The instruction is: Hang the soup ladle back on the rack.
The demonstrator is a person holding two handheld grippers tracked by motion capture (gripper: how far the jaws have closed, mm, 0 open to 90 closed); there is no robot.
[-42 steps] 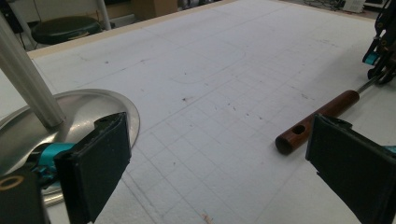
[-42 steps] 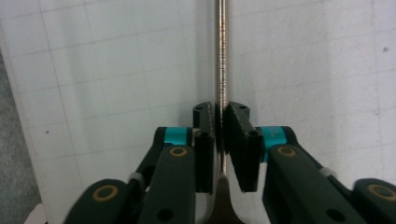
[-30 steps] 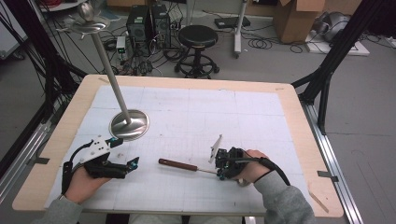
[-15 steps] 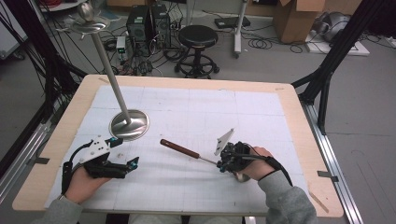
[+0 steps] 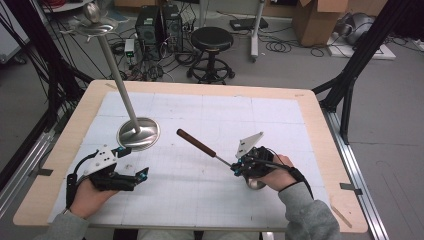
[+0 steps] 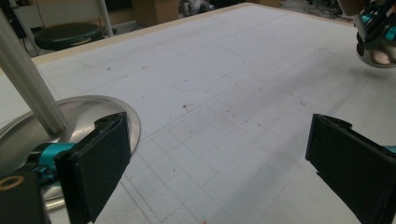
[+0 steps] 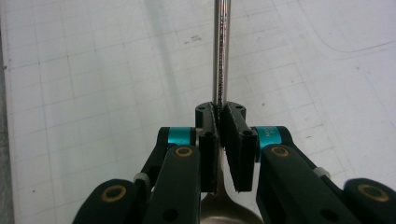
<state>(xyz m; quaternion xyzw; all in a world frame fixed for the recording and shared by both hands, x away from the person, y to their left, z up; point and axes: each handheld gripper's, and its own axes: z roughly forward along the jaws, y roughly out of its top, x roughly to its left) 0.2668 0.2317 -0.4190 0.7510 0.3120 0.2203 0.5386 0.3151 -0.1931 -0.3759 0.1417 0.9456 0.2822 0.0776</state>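
- Ladle (image 5: 210, 150) with a dark wooden handle and a thin metal shaft, held in the air above the white gridded table (image 5: 210, 200). Its handle end points up and away toward the far left, and its shiny bowl sits low under the person's right hand (image 5: 277, 172).
- Right gripper (image 5: 235, 166) has its jaws pressed together on the metal shaft, pinching it close to the bowl. In the right gripper view (image 7: 219, 126) the shaft (image 7: 221, 51) runs straight up between the two black pads, and the rounded bowl (image 7: 229, 210) peeks out below them.
- Left gripper (image 5: 142, 175) rests low over the near left part of the table, held by the person's left hand (image 5: 87, 195). Its jaws are spread wide with nothing between them. In the left gripper view the two black pads (image 6: 98, 163) stand far apart over bare grid.
- Metal stand (image 5: 138, 132) with a round flat base sits on the table just beyond the left gripper. Its slim pole (image 5: 117, 80) leans up and away to the far left and carries a small dish (image 5: 92, 25) at the top.
- In the left gripper view the ladle's bowl (image 6: 380, 53) shows at the top right corner, well apart from the stand's base (image 6: 79, 116) at the left.
- Beyond the far table edge stands a black round stool (image 5: 212, 40) on a floor with cables and boxes.
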